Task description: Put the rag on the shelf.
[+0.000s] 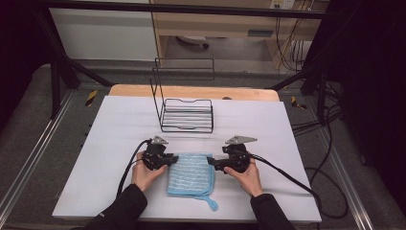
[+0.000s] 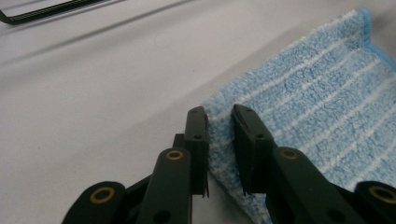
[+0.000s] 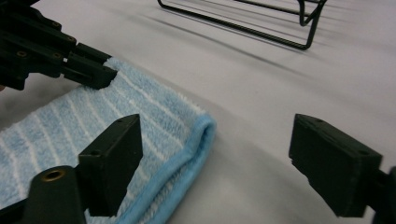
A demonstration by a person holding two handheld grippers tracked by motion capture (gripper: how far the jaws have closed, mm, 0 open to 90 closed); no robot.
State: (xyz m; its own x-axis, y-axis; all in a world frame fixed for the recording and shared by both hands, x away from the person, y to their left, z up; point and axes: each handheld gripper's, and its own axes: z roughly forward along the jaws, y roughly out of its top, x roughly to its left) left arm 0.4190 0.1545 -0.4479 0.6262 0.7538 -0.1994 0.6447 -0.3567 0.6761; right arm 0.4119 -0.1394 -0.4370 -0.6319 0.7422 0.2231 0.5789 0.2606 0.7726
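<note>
Blue striped cloth (image 1: 190, 173) lies flat near the front edge of the white table (image 1: 105, 143), midway between its side edges, hanging loop trailing toward the front edge. Wire rack (image 1: 184, 112) stands well behind it, toward the back edge. Left gripper (image 1: 173, 158) at the cloth's far left corner: jaws drawn close with the corner's edge between them, a sliver of gap on either side in the left gripper view, so not yet a firm pinch. Right gripper (image 3: 215, 163) at the far right corner, jaws spread wide, the piped hem lying between them, untouched. Step in hand, as I judge it: taking both far corners. Next: both grippers must close firmly before any lift or fold.
</note>
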